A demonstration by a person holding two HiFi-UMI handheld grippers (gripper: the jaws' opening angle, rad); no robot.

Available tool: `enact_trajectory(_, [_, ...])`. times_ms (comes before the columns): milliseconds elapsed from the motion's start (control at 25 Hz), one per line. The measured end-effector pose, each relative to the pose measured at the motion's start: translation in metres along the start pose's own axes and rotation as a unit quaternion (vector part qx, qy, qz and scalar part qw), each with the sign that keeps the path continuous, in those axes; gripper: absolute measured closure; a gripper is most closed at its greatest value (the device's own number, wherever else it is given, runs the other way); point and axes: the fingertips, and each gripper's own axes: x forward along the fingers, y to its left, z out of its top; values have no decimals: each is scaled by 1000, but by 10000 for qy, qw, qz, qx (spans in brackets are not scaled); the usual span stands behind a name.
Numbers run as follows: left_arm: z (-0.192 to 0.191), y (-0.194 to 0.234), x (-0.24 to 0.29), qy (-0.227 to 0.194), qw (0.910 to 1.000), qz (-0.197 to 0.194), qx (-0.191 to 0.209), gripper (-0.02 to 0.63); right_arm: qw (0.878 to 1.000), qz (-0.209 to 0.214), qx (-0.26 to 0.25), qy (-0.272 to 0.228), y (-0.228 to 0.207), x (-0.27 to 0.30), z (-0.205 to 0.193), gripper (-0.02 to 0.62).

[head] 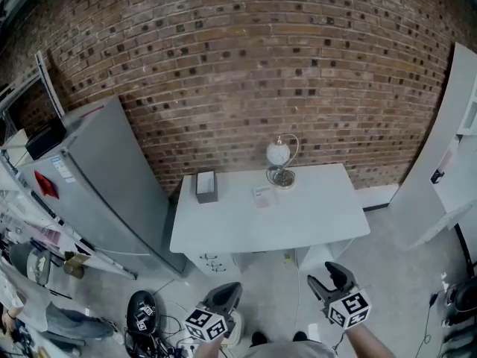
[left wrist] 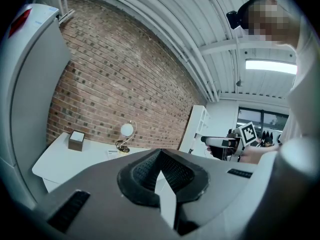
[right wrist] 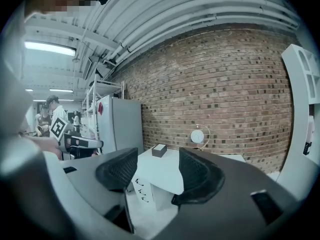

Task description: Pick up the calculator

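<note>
A small flat pale thing (head: 262, 196), seemingly the calculator, lies on the white table (head: 313, 215) near the lamp; the left gripper view shows it as a tiny slab (left wrist: 111, 152). Both grippers hover low in front of the table, well short of it. My left gripper (head: 229, 291) (left wrist: 160, 155) has its pads meeting at the tip, shut with nothing in them. My right gripper (head: 329, 274) (right wrist: 157, 156) stands open, with only the table and floor seen through the gap between its pads.
On the table stand a globe lamp (head: 280, 159) and a grey box (head: 206, 186). A grey fridge (head: 104, 177) stands to the left, a white shelf unit (head: 447, 155) to the right, a brick wall behind. Cables and a black object (head: 141, 312) lie on the floor.
</note>
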Motion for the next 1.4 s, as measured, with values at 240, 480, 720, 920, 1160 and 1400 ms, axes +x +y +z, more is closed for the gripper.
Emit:
enact_trajectory(240, [-2, 18, -9, 80, 9999, -93, -17, 594, 9999, -66, 69, 31, 16, 12, -3, 324])
enact_trajectory(480, [-5, 36, -16, 158, 9997, -172, -29, 594, 9998, -143, 114, 103, 28, 23, -10, 324])
enact_trajectory(720, [-6, 47, -11, 156, 9997, -114, -174, 594, 9994, -93, 131, 297, 26, 35, -14, 324])
enact_trajectory(920, [-7, 58, 5, 199, 9996, -45, -213, 594, 9994, -9, 141, 329, 11, 56, -14, 324])
enact_trajectory(1160, [7, 73, 46, 142, 9997, 88, -181, 594, 9991, 167, 147, 359, -27, 91, -11, 324])
enact_trajectory(1400, [18, 84, 93, 171, 9995, 222, -169, 594, 9983, 377, 182, 400, -72, 129, -5, 324])
